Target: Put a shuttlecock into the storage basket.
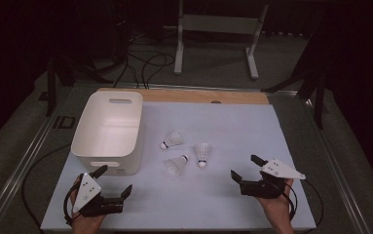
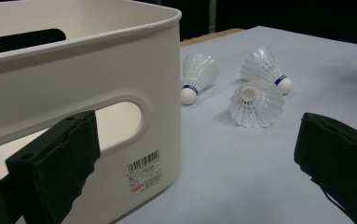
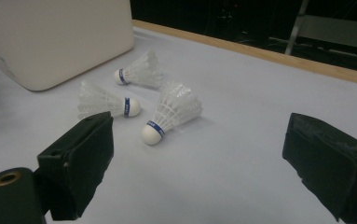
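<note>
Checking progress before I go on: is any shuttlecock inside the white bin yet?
No: the high view shows all three shuttlecocks lying on the table, right of the white bin.

Three white shuttlecocks (image 1: 184, 153) lie clustered just beside an empty white bin (image 1: 108, 130).

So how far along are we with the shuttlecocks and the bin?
Nothing looks done: the white bin appears empty. Nothing is in hand: the left gripper and right gripper are both open near the table's front edge. All three shuttlecocks lie on the table, presumably left to bin.
</note>
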`<action>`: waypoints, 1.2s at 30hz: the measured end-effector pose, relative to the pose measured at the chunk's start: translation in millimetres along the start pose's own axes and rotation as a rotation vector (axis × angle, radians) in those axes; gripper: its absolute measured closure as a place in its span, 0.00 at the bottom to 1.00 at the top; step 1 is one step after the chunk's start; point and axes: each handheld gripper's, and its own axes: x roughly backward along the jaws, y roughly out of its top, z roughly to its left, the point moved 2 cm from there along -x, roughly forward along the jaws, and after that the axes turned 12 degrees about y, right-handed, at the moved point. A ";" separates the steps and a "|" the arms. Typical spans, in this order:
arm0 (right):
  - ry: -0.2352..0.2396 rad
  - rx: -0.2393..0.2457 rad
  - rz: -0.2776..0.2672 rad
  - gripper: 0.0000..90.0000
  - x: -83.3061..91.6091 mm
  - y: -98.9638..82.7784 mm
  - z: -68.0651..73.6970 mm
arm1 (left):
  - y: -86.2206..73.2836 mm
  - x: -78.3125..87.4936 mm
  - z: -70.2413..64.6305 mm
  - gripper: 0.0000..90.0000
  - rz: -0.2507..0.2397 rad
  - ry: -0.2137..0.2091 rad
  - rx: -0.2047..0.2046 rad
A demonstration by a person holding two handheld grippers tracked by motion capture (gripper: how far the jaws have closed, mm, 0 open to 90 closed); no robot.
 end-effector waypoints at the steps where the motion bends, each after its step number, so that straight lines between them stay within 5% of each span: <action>1: 0.000 -0.003 0.006 0.10 -0.6 1.6 0.3 | 0.0 0.0 0.0 0.01 0.000 0.000 0.000; 36: -0.006 0.033 0.023 0.10 -31.2 33.7 -3.8 | -0.4 -0.9 -2.4 0.01 0.002 -0.001 -0.011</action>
